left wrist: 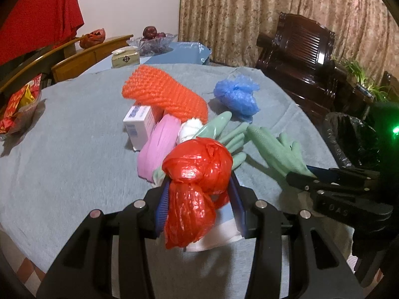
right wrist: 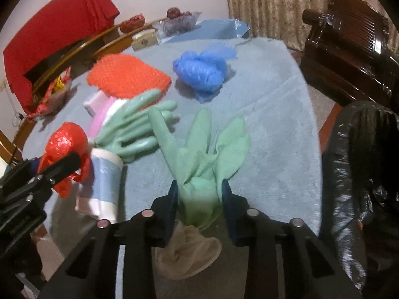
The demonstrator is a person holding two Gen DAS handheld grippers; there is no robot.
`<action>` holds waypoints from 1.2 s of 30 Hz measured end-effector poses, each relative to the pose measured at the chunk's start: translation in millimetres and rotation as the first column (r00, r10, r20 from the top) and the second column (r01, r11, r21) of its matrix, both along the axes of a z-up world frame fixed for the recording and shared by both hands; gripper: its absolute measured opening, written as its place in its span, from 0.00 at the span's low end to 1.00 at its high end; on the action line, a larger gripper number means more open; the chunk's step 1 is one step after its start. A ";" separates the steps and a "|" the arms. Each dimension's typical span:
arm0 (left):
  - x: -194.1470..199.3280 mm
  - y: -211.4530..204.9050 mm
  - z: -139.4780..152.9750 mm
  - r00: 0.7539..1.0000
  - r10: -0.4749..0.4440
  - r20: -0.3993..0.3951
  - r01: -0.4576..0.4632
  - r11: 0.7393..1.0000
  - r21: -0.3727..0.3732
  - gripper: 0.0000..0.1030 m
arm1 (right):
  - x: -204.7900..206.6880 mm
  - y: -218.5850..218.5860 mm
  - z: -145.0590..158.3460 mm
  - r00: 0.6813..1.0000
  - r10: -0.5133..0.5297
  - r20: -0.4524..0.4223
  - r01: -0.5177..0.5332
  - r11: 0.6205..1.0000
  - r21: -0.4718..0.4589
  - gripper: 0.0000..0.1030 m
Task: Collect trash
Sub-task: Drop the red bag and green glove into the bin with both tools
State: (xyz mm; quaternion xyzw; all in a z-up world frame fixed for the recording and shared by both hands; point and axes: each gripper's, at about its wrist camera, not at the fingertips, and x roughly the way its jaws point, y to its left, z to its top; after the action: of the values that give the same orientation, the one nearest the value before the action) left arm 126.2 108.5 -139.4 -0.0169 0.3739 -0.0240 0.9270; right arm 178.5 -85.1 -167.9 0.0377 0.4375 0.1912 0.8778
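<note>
A knotted red plastic bag sits between the blue pads of my left gripper, which is shut on it just above the grey tablecloth. In the right wrist view my right gripper is shut on the bunched cuff of a green rubber glove, whose fingers lie on the cloth. A second green glove lies beside it. Further back lie an orange foam net, a blue plastic bag, a white box and a pink foam sleeve. A white and blue paper cup lies under the red bag.
A bin lined with a black bag stands off the table's right edge. A dark wooden chair is behind it. At the far end are a glass fruit bowl and a tissue box. A snack dish sits at the left.
</note>
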 end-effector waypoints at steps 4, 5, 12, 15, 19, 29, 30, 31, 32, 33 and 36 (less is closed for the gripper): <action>-0.6 -6.4 15.0 1.000 -0.014 0.028 0.014 1.000 -0.012 0.41 | -9.7 -12.9 30.9 0.997 -0.020 0.068 0.018 0.999 0.031 0.32; -0.6 -9.0 19.0 0.999 -0.019 0.037 0.020 1.000 -0.014 0.41 | -12.1 -17.0 38.3 0.996 -0.027 0.085 0.024 0.999 0.039 0.32; 9.0 -52.0 51.9 0.988 -0.113 0.102 0.117 0.992 -0.036 0.41 | -32.7 -68.5 85.9 0.975 -0.122 0.188 0.109 0.991 0.079 0.32; 14.1 -79.5 60.8 0.978 -0.170 0.123 0.177 0.983 -0.047 0.41 | -41.6 -96.0 94.5 0.964 -0.174 0.203 0.161 0.984 0.078 0.32; 19.5 -126.5 66.4 0.955 -0.262 0.137 0.272 0.960 -0.062 0.41 | -54.5 -144.7 99.9 0.937 -0.271 0.220 0.266 0.962 0.052 0.32; 28.7 -235.4 64.5 0.892 -0.426 0.151 0.440 0.894 -0.078 0.44 | -66.6 -228.6 98.4 0.876 -0.417 0.241 0.427 0.904 0.010 0.36; 30.5 -243.1 63.8 0.887 -0.438 0.148 0.453 0.888 -0.083 0.46 | -66.4 -236.0 95.8 0.871 -0.430 0.236 0.442 0.897 0.004 0.39; 31.9 -249.2 63.1 0.881 -0.450 0.145 0.465 0.881 -0.088 0.53 | -66.4 -239.3 94.4 0.866 -0.441 0.236 0.454 0.891 0.000 0.43; 32.1 -252.7 61.9 0.878 -0.457 0.143 0.472 0.877 -0.091 0.63 | -65.4 -242.5 93.0 0.859 -0.453 0.237 0.467 0.884 -0.003 0.46; 33.8 -257.4 61.5 0.876 -0.461 0.143 0.475 0.875 -0.094 0.66 | -66.8 -247.8 91.8 0.852 -0.465 0.240 0.480 0.878 -0.005 0.50; 33.7 -260.3 60.1 0.874 -0.466 0.141 0.480 0.871 -0.099 0.72 | -73.5 -256.9 90.4 0.835 -0.489 0.251 0.506 0.863 -0.003 0.71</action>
State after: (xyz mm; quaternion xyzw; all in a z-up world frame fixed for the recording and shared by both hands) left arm 159.9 -151.8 -79.3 0.0159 0.3111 -0.2757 0.9094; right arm 104.9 -342.0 -77.5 0.0959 0.3087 -0.0557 0.9447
